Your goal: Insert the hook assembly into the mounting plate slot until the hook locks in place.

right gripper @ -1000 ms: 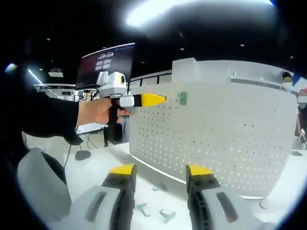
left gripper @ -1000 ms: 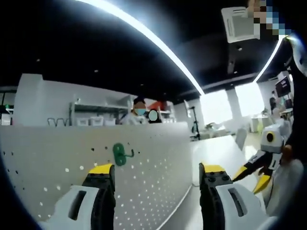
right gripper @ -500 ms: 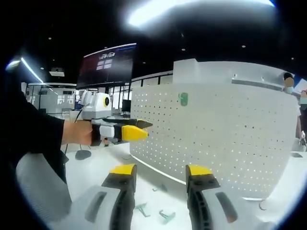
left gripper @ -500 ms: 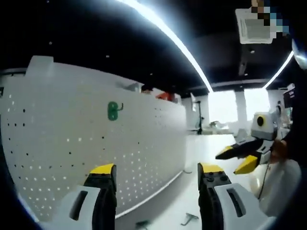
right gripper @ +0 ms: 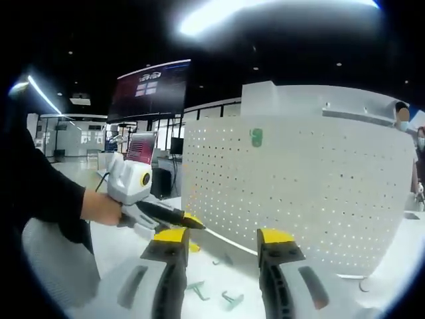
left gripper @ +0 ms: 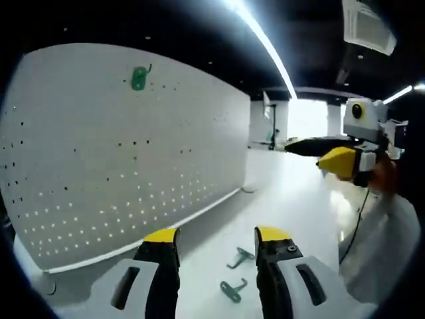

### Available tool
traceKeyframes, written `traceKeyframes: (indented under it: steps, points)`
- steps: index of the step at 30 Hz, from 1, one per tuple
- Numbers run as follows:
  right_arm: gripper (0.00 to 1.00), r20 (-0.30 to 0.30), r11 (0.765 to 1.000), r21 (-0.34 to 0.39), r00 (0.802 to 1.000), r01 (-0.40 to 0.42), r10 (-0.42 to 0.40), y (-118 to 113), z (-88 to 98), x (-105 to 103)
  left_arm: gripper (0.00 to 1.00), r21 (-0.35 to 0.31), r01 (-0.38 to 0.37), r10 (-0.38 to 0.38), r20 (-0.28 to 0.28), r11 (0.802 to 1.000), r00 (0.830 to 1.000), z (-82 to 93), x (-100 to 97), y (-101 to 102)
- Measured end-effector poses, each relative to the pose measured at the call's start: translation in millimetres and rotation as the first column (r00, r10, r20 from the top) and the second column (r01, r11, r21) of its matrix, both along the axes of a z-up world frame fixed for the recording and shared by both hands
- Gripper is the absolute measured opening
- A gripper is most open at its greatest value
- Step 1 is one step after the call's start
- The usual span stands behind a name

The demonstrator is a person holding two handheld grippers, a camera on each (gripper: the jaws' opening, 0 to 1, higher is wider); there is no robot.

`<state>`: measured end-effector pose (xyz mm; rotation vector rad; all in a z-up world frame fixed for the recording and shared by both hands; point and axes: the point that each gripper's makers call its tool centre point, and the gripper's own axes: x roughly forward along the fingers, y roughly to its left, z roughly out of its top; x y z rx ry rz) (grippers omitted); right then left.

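Left gripper view: left gripper wide and empty above two hooks on the desk beside the pegboard; one green hook hangs near its top. Right gripper wide, empty.

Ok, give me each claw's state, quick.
Left claw: open, holding nothing.
Right claw: open, holding nothing.

An open-plan lab or office — dark ceiling with strip lights and an air vent. A big screen hangs above white tables — a pegboard stands on one.
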<state>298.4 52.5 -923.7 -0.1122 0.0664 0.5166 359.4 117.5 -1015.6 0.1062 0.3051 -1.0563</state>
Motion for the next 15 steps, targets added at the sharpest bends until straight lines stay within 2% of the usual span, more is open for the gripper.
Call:
traceKeyframes:
  steps: [10,15]
  points:
    - [0.39,-0.006,1.0,0.004,1.0,0.005,-0.005,-1.9,-0.5,0.8,0.25,0.119,0.023,-0.021,-0.021,0.993,1.0,-29.6,-6.8,-4.7]
    - [0.39,-0.01,1.0,0.002,1.0,0.007,-0.007,-2.3,-1.1,1.4,0.22,0.163,0.04,-0.033,-0.048,0.986,0.998,-42.1,-11.0,-6.1]
